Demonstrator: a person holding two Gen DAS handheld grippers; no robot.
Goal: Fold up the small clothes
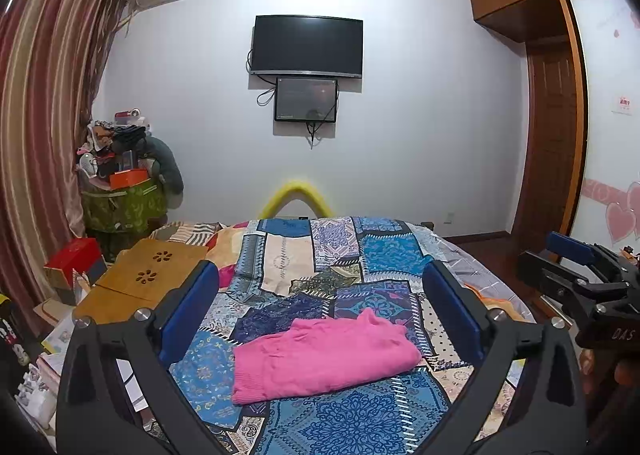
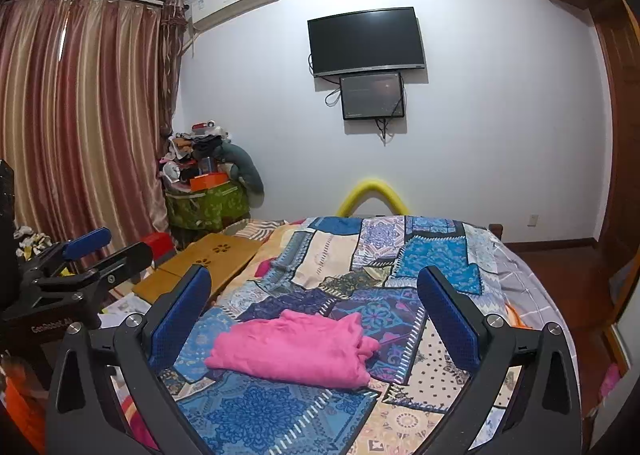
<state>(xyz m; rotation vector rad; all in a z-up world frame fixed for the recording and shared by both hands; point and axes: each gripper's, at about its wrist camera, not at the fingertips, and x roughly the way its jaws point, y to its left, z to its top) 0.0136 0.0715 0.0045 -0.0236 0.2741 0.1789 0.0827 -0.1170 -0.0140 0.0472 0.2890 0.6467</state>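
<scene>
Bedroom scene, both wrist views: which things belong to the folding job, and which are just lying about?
Part of the job:
- pink garment, lying on the patchwork bedspread
- left tongs and right tongs, both open, holding nothing

Lying about:
- wooden lap table
- red box
- wall TV
- clutter pile

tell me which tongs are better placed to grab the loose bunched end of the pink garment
Right, probably. The pink garment's bunched end lies toward the right tongs; the left tongs face its smoother folded side. Both are open.
</scene>
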